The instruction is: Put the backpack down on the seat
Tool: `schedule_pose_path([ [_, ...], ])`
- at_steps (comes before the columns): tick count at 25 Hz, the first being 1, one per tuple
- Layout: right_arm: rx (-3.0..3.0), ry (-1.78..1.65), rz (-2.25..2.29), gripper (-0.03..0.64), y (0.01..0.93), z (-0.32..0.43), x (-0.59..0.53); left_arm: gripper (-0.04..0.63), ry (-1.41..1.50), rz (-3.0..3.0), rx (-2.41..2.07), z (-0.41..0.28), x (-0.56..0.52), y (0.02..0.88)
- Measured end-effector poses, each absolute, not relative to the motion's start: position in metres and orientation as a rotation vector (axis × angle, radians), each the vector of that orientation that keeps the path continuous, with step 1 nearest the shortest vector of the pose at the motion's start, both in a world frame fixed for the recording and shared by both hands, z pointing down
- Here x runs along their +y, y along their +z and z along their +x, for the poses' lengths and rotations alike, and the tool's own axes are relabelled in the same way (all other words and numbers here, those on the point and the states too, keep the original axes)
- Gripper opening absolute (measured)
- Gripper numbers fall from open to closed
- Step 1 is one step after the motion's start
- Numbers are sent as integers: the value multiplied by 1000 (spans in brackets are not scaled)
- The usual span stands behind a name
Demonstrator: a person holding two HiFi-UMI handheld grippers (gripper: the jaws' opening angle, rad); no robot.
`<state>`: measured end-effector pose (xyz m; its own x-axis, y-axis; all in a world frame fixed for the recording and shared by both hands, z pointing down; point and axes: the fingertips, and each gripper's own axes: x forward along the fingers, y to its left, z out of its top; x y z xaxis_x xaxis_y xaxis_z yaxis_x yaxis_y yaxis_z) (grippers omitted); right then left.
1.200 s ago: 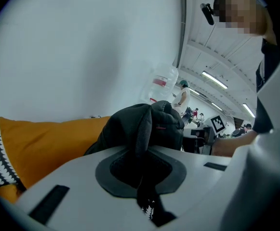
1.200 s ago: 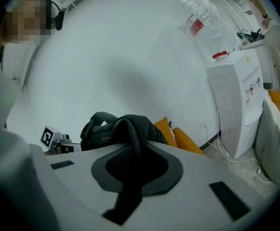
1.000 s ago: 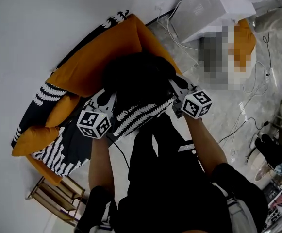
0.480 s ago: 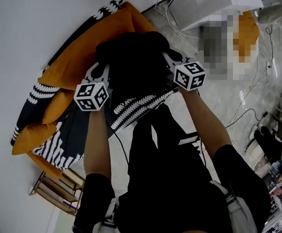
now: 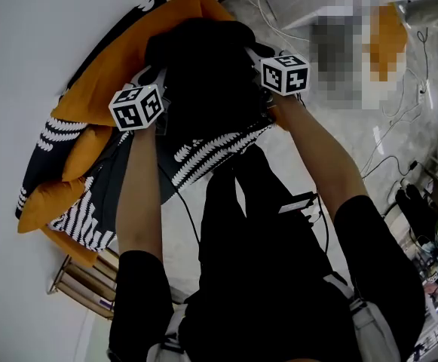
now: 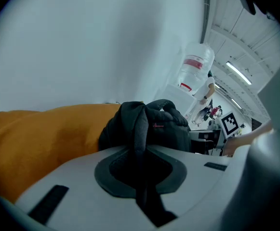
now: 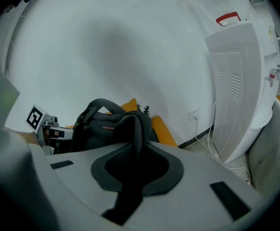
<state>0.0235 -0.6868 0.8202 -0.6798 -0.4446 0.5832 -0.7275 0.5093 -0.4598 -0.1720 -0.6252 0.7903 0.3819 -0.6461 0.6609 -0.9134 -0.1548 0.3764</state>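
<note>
Backpack [image 5: 207, 74] held over the orange seat [image 5: 120, 81], close to its backrest; base contact with the seat cannot be told.

Left gripper [image 6: 142, 170] and right gripper [image 7: 132, 170] are each pinched tight on a dark strap [image 6: 139, 129] of the pack.
Risk: release before the base bears on the seat could tip the pack off the seat's front edge, and the patterned throw [image 5: 203, 153] there may slide under load.
Count: one backpack, two grippers, one throw, one seat.
</note>
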Motion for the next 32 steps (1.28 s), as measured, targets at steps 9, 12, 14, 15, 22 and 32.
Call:
schedule_pose_path([
  [9, -2356, 1080, 895, 51, 834, 23, -687, 37, 408, 1826, -1332, -171, -628, 807],
  [12, -2379, 1082, 883, 71, 831, 22, -682, 38, 431, 1833, -1330, -174, -620, 805],
  [14, -2370, 1088, 882, 110, 831, 30, -675, 76, 450, 1833, -1336, -175, -612, 803],
  [15, -2363, 1085, 882, 127, 831, 35, -672, 108, 457, 1833, -1344, -178, -609, 801],
  [22, -2416, 1040, 851, 141, 801, 61, -651, 150, 412, 1822, -1376, -198, -579, 778],
  [32, -2613, 919, 1001, 65, 681, 88, -613, 110, 86, 1931, -1479, -208, -534, 651],
])
